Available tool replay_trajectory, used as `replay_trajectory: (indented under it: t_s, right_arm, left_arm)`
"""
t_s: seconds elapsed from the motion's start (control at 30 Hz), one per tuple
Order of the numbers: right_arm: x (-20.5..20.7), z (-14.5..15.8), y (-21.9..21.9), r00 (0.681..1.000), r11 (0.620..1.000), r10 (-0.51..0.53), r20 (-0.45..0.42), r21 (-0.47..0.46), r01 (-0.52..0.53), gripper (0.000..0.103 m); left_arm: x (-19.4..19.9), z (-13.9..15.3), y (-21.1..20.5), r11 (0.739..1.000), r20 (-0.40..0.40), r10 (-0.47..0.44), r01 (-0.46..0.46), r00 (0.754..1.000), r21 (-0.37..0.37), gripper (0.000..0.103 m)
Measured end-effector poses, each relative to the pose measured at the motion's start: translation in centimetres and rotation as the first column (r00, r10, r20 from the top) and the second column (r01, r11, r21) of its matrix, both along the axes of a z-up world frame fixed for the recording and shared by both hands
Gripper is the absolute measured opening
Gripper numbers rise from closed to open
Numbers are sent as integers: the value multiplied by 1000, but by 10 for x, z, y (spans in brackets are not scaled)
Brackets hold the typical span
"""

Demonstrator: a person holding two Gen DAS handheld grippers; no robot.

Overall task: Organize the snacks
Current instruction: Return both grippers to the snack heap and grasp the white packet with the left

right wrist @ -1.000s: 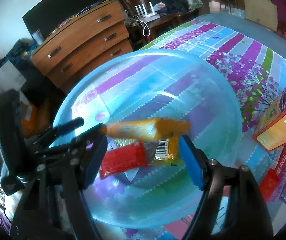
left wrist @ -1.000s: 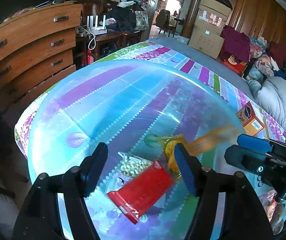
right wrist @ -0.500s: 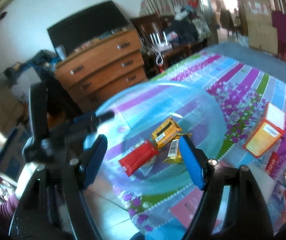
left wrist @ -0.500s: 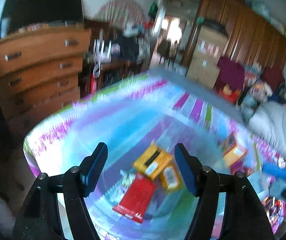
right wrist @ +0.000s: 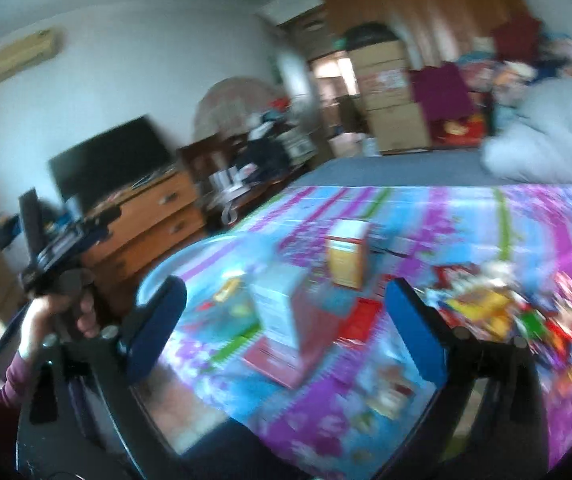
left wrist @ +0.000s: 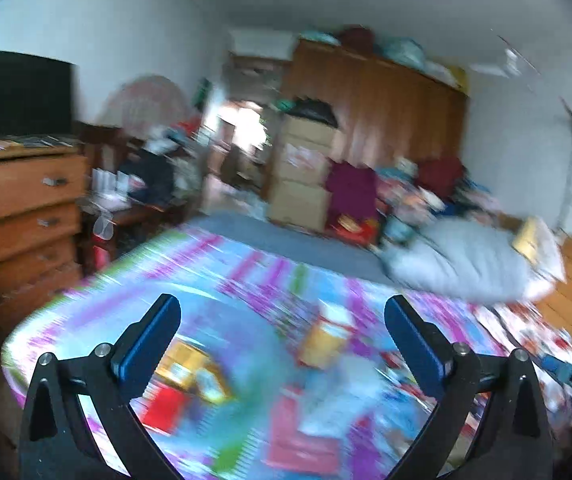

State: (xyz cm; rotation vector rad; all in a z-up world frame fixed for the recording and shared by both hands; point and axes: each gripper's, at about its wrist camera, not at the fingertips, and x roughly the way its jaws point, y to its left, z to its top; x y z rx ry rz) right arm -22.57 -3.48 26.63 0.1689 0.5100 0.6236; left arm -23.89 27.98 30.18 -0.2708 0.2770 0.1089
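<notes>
Left wrist view: the left gripper [left wrist: 282,332] is spread wide with nothing between its fingers. The picture is smeared, so detail is poor. The clear bowl [left wrist: 242,320] lies low at about 7 o'clock from the gripper's gap, with a yellow packet [left wrist: 178,360] and a red packet [left wrist: 164,400] inside it. An orange box [left wrist: 323,338] stands on the striped cloth [left wrist: 270,264] almost dead ahead.

Right wrist view: the right gripper [right wrist: 286,312] is likewise released and empty. Right in its gap, near 6 o'clock, sits a white and red box [right wrist: 286,320], its long axis running roughly away from the camera. The orange box [right wrist: 345,260] stands further off at 12 o'clock, and a heap of loose snacks [right wrist: 497,312] lies at 3 o'clock (too blurred to name singly). The bowl [right wrist: 190,256] is at 10 o'clock. I judge the right hand the nearer one to the unsorted snacks.
</notes>
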Motion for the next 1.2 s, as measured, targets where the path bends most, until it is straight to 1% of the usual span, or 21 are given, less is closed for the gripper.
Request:
replay_trajectory:
  t_s: [0.03, 0.07, 0.1, 0.13, 0.2, 0.23, 0.27, 0.33, 0.37, 0.4, 0.47, 0.5, 0.6, 0.73, 0.9, 0.93, 0.97, 1.0, 1.03, 1.13, 1.2]
  right_arm:
    - [-1, -10, -17, 999, 999, -37, -40, 4, 37, 100]
    - [-2, -20, -32, 994, 998, -57, -94, 11, 58, 100]
    - [0, -30, -42, 987, 997, -71, -143, 21, 75, 100]
    - [2, -44, -57, 974, 995, -91, -207, 26, 98, 100]
    - [5, -64, -75, 951, 991, -105, -290, 48, 124, 96]
    - [6, -73, -83, 940, 990, -101, -326, 62, 128, 95]
    - [9, -84, -95, 926, 988, -102, -364, 71, 137, 93]
    - [7, -96, -107, 912, 987, -106, -395, 68, 144, 92]
    - [9, -103, -110, 908, 989, -106, -405, 53, 139, 91]
    - [11, -106, -112, 907, 990, -110, -406, 41, 138, 91]
    - [13, -114, -117, 903, 991, -107, -415, 26, 129, 91]
    - [13, -118, -122, 901, 991, -101, -422, 32, 126, 91]
    - [13, -132, -134, 890, 991, -97, -445, 39, 127, 92]
    - [18, -144, -142, 876, 989, -101, -471, 45, 139, 92]
    - [23, -157, -148, 858, 985, -112, -502, 60, 163, 92]
    - [23, -159, -147, 856, 985, -111, -505, 61, 163, 92]
    - [22, -160, -147, 855, 986, -111, -507, 54, 160, 92]
    - [22, -161, -146, 855, 987, -113, -506, 46, 157, 92]
    - [22, -161, -146, 857, 988, -113, -503, 38, 153, 92]
    - [24, -167, -144, 855, 989, -113, -506, 21, 143, 91]
    - [27, -169, -145, 853, 989, -113, -509, 22, 144, 91]
  left_arm:
    - [6, -5, -15, 999, -20, -51, 51, 998, 4, 102]
    - [16, -15, -40, 991, -55, -130, 131, 990, 14, 102]
    - [21, -21, -57, 984, -77, -173, 175, 982, 21, 102]
    - [29, -32, -78, 971, -112, -232, 236, 966, 27, 102]
    - [43, -56, -120, 932, -192, -352, 362, 916, 17, 102]
    - [48, -67, -136, 920, -216, -382, 393, 898, 7, 102]
    - [56, -82, -151, 902, -247, -422, 432, 872, -14, 102]
    - [79, -120, -177, 877, -338, -470, 474, 815, -76, 102]
    - [83, -133, -187, 873, -366, -475, 481, 800, -83, 102]
    - [95, -156, -196, 873, -416, -470, 478, 778, -94, 101]
    - [115, -196, -205, 886, -510, -442, 450, 738, -116, 93]
    - [117, -207, -210, 885, -524, -444, 448, 727, -129, 91]
    - [127, -233, -219, 885, -546, -441, 447, 712, -132, 90]
    - [144, -249, -228, 876, -544, -472, 439, 694, -201, 92]
    - [170, -277, -248, 891, -628, -416, 434, 657, -136, 93]
    - [174, -279, -249, 894, -636, -402, 432, 659, -117, 88]
    - [174, -278, -250, 899, -635, -385, 428, 670, -94, 70]
    - [173, -276, -247, 904, -628, -371, 420, 684, -78, 60]
    - [172, -274, -243, 907, -623, -374, 411, 687, -92, 53]
    - [167, -269, -237, 907, -617, -373, 413, 693, -85, 50]
    - [161, -265, -236, 894, -625, -400, 434, 671, -107, 49]
